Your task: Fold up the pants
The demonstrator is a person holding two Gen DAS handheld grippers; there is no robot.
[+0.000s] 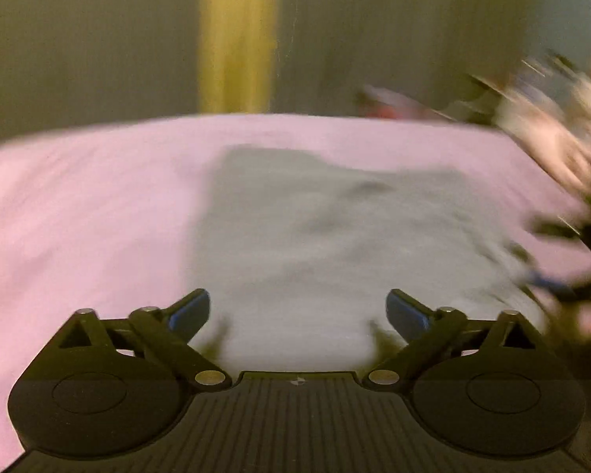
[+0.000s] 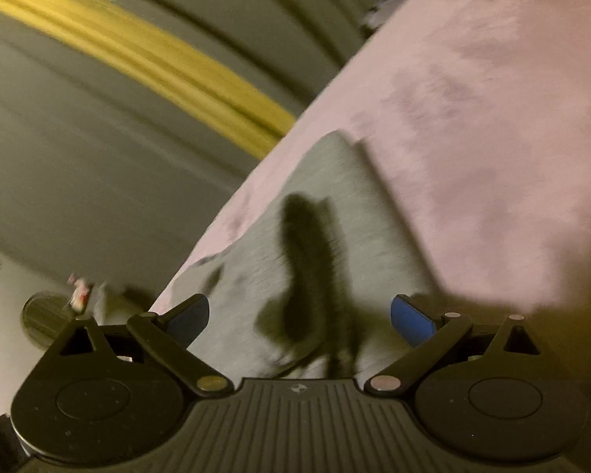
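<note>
We are seeing both grippers over a bed covered in a pink sheet [image 1: 78, 205]. The grey pants [image 1: 315, 244] are lying on it as a rough folded rectangle, reaching toward the sheet's far edge, creased in the middle. The left gripper [image 1: 298, 311] is standing wide open, nothing between its blue pads [image 1: 191, 309]. The right gripper [image 2: 299, 315] is also gaping, empty, hovering over the pants with its shadow falling across the cloth.

Risks, as we are judging them: both views are blurring, so a hasty pinch may be catching only the top layer, or sheet along with cloth, and dragging the fold askew.

Containers: we are finding none in view.
</note>
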